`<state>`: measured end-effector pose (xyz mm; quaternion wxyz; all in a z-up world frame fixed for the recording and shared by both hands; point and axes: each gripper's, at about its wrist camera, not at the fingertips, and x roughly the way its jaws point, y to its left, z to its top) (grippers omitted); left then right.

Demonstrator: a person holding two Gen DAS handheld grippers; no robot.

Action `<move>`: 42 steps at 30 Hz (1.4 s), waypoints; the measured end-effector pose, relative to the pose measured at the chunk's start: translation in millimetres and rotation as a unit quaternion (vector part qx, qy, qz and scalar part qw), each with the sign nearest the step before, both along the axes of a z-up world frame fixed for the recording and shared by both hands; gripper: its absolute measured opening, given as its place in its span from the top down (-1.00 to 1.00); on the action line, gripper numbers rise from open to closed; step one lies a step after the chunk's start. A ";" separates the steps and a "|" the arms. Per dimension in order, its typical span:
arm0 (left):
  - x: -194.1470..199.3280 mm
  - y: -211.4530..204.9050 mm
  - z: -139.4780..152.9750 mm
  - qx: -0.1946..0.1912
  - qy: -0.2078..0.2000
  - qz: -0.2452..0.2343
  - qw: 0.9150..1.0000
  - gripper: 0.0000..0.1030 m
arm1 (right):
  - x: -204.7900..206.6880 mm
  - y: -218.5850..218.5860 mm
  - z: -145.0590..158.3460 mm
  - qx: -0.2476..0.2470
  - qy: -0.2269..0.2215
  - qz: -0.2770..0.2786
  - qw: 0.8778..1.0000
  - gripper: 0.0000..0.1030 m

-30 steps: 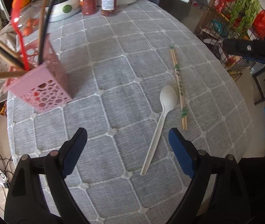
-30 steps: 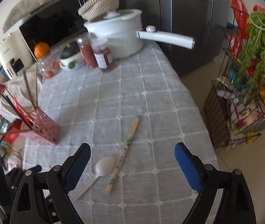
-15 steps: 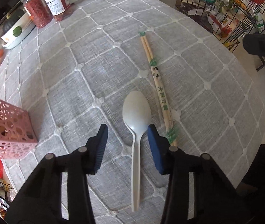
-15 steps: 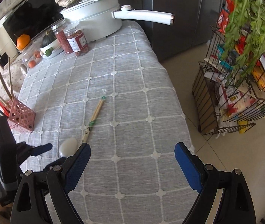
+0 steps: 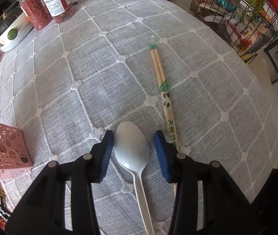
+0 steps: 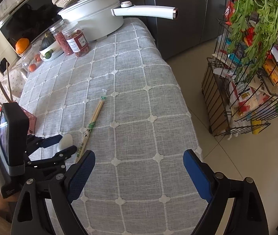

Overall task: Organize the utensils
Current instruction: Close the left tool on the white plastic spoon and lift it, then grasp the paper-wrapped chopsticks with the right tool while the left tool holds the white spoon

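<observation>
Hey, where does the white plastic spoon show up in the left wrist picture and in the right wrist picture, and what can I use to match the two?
Left wrist: the white spoon lies low in the centre, its bowl between the left gripper's jaws.
Right wrist: only the spoon's bowl shows at lower left, partly hidden by the left gripper.
Shared landmark: the wrapped chopsticks beside the spoon on the grey tablecloth.

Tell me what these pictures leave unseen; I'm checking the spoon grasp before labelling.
- Left wrist view: the spoon handle end is cut off by the bottom edge.
- Left wrist view: left gripper pads flank the bowl; contact on the left pad cannot be told.
- Right wrist view: the pink holder is mostly hidden behind the left gripper's camera.
</observation>
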<state>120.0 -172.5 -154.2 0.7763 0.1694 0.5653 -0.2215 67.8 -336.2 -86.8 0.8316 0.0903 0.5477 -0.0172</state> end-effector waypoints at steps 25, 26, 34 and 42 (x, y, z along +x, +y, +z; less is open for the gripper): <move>-33.7 31.8 72.9 -0.074 -0.094 0.003 0.993 0.37 | 21.5 4.8 -24.1 -0.003 0.040 -0.008 0.999 -0.80; -36.2 36.6 77.8 -0.080 -0.101 0.002 0.992 0.37 | 23.9 6.8 -25.3 -0.004 0.040 -0.004 0.999 -0.80; -51.2 71.0 108.6 -0.130 -0.156 0.025 0.979 0.39 | 57.8 21.6 -44.1 0.016 0.063 -0.010 0.998 -0.73; -60.5 110.7 124.2 -0.158 -0.172 0.050 0.971 0.47 | 91.9 53.2 -66.1 0.033 0.098 -0.011 0.995 -0.28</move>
